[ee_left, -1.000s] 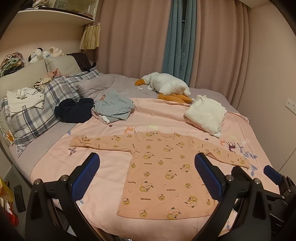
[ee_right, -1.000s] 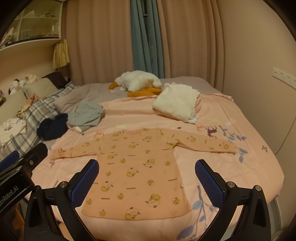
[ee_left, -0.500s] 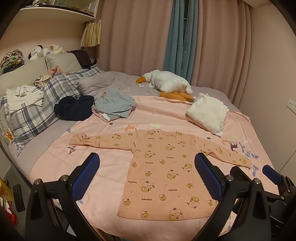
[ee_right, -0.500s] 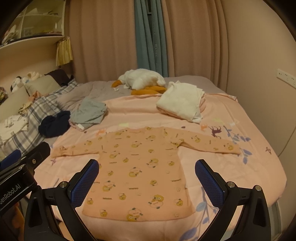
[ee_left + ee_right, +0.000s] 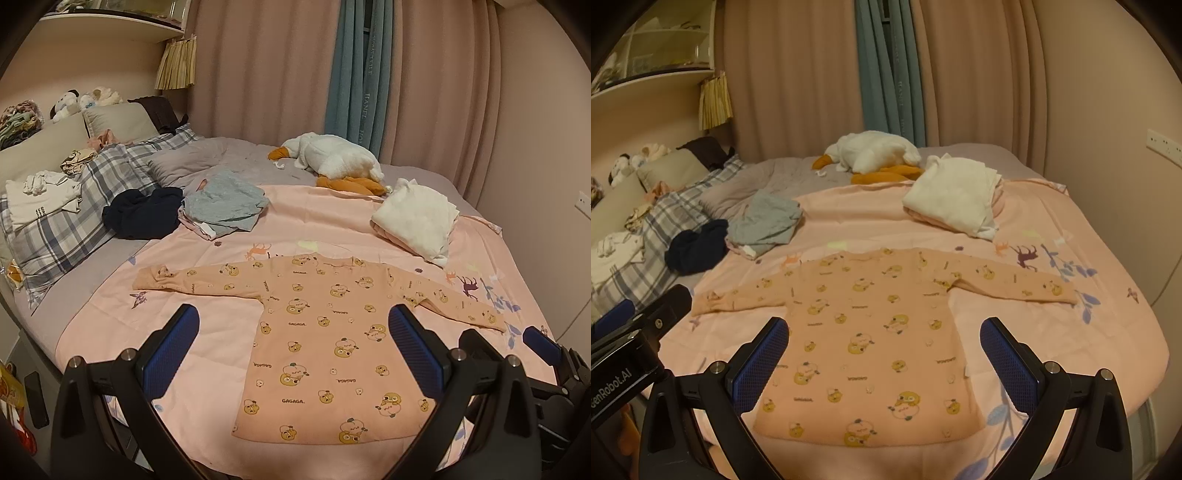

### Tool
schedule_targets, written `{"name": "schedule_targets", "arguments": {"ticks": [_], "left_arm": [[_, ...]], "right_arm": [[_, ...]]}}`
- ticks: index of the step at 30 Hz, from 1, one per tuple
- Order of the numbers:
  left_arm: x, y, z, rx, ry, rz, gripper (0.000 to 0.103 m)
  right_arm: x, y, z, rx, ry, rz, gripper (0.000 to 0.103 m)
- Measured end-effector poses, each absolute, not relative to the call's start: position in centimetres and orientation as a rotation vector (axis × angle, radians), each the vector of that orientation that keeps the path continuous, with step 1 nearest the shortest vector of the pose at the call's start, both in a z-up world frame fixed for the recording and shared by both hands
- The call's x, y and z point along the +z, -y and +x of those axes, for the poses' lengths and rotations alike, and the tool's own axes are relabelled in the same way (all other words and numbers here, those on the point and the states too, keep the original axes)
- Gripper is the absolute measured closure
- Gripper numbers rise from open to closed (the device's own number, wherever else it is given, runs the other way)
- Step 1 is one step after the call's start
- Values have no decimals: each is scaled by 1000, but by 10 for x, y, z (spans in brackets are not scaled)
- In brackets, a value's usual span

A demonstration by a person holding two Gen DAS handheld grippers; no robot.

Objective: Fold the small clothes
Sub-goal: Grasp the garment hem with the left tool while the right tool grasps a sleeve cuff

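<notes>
The small peach shirt (image 5: 332,343) lies flat, sleeves spread, unchanged over the last second, while left tongs (image 5: 293,325) and right tongs (image 5: 884,332), released and empty, drift slightly, so folding is unstarted.

The room is a bedroom in warm, dim indoor light, and the bed (image 5: 236,155) fills most of it. Behind the bed, pinkish-beige curtains (image 5: 266,66) hang from top to mattress level, with a narrow teal curtain (image 5: 360,70) between their panels. To the right of the bed rises a plain pale wall (image 5: 1108,110) carrying a white socket strip (image 5: 1165,142). At the bed's left end stands a beige padded headboard (image 5: 44,144), with plaid pillows (image 5: 74,221) leaning against it. Above the headboard runs a curved white shelf (image 5: 110,27), and a yellowish fringed cloth (image 5: 176,64) hangs below its end nearest the curtains. A grey sheet (image 5: 229,147) covers the mattress.
</notes>
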State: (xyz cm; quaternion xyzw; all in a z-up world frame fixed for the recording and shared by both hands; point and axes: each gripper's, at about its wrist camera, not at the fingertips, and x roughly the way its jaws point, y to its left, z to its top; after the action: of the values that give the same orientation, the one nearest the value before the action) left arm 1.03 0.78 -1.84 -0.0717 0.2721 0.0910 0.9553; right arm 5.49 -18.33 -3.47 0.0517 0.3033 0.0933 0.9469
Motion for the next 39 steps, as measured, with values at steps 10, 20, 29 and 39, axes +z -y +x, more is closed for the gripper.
{"name": "schedule_targets", "arguments": {"ticks": [10,20,29,39], "left_arm": [[-47,-19,58,133,-617,-173,1],[-88,-77,161,136,-681,-245,1],[-161,-120,242,18,-813,-333,2],[-270,-132,280,7,-1039,-437,17]], "right_arm": [[-50,190,89,184,-671,120,0],[-90,244,196,172,-781,191,0],[-147,333,278,94,-918,359,0],[-218,476,290,-140,-1045,629,0]]}}
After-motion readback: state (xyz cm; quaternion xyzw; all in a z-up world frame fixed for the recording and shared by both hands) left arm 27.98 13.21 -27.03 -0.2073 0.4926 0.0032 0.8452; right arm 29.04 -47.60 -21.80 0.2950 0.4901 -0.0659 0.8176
